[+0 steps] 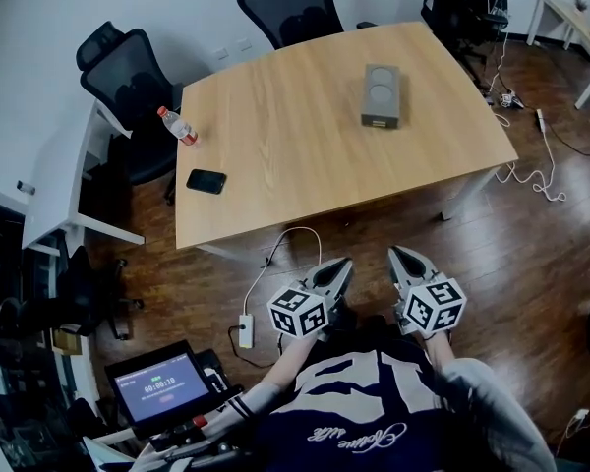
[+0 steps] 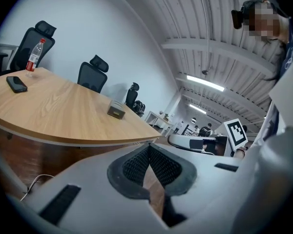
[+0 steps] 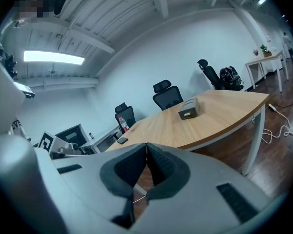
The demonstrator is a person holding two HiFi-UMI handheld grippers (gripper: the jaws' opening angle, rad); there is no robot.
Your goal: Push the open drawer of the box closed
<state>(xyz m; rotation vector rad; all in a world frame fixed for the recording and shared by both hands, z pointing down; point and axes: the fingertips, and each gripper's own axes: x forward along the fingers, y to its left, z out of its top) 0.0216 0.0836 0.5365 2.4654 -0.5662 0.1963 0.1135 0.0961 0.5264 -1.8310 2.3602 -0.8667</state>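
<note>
A small grey box (image 1: 382, 94) stands on the far right part of the wooden table (image 1: 305, 155), its drawer face a little out toward me. It shows small in the left gripper view (image 2: 116, 110) and the right gripper view (image 3: 188, 108). My left gripper (image 1: 341, 266) and right gripper (image 1: 401, 256) hang side by side below the table's near edge, close to my body. Both are shut with nothing between the tips, and both are far from the box.
A black phone (image 1: 206, 181) and a red-capped water bottle (image 1: 178, 126) lie on the table's left side. Office chairs (image 1: 128, 77) stand around the far edge. A power strip (image 1: 244, 330) and cables lie on the wooden floor, and a tablet (image 1: 160, 386) sits at lower left.
</note>
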